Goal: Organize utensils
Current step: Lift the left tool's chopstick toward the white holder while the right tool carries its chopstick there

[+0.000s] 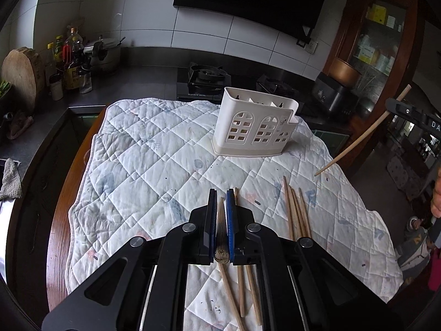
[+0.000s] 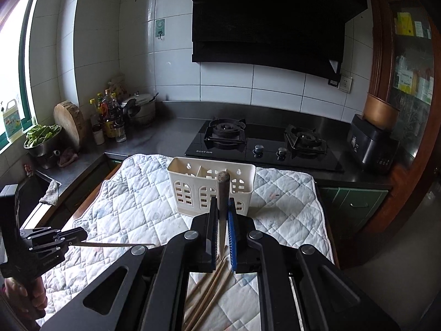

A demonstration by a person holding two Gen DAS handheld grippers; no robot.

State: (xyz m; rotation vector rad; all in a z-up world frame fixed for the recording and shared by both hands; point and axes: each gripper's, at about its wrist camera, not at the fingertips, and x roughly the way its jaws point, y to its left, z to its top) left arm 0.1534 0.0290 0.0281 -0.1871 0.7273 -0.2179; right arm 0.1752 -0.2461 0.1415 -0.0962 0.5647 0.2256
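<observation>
A white plastic utensil holder (image 1: 255,122) stands upright at the far side of the quilted cloth (image 1: 154,165); it also shows in the right wrist view (image 2: 193,190). My left gripper (image 1: 221,194) is shut on a wooden chopstick (image 1: 221,231) held low over the cloth. My right gripper (image 2: 222,201) is shut on another chopstick (image 2: 222,190), raised with its thick end up in front of the holder. From the left wrist view the right gripper (image 1: 397,107) holds that chopstick (image 1: 358,140) slanting down at the right. Several loose chopsticks (image 1: 296,209) lie on the cloth.
A gas hob (image 2: 261,143) sits behind the cloth on the dark counter. Bottles (image 2: 109,115), a pot (image 2: 142,109), a round chopping board (image 2: 69,124) and a bowl of greens (image 2: 41,138) stand at the back left. A black appliance (image 2: 372,146) is at the right.
</observation>
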